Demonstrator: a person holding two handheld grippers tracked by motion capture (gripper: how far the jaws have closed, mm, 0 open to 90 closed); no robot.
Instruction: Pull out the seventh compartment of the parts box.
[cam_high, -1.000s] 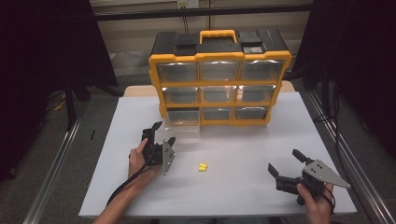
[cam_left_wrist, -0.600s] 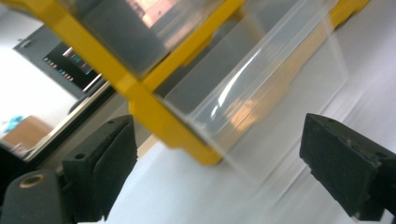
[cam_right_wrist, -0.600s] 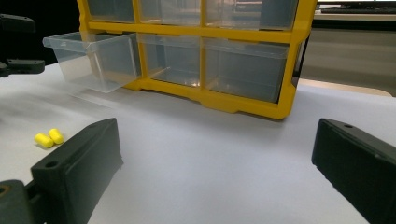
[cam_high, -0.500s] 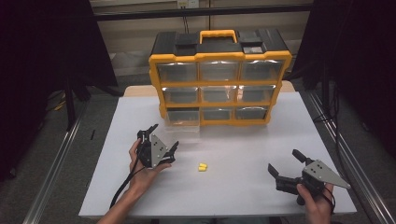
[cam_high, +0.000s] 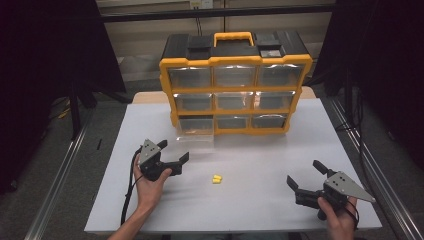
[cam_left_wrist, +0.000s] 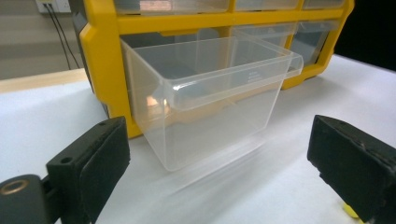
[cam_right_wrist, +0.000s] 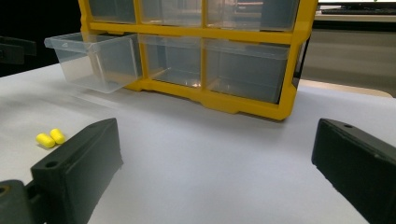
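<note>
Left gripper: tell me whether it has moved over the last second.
Yes. The left gripper has turned toward the yellow earplugs and pulled slightly back from the yellow organizer.

— What colours are you looking at on your table (cam_high: 260, 200)?

— You have a plain white top under everything. The cabinet (cam_high: 235, 82) is bright yellow along its frame, with a black lid and a yellow handle (cam_high: 233, 37) (the little drawers in it are clear plastic, showing grey through them).

— And the pulled-out drawer (cam_left_wrist: 210, 93)?

— Clear too, no tint, no pattern. In front of it you have two small pieces (cam_high: 217, 179) of pale, bright yellow.

— My tools?

— Your left gripper (cam_high: 175, 153) is black with a grey plate on top and a black cable (cam_high: 128, 197); your right gripper (cam_high: 306, 175) is black as well, its plate (cam_high: 347, 186) the same flat grey.
</note>
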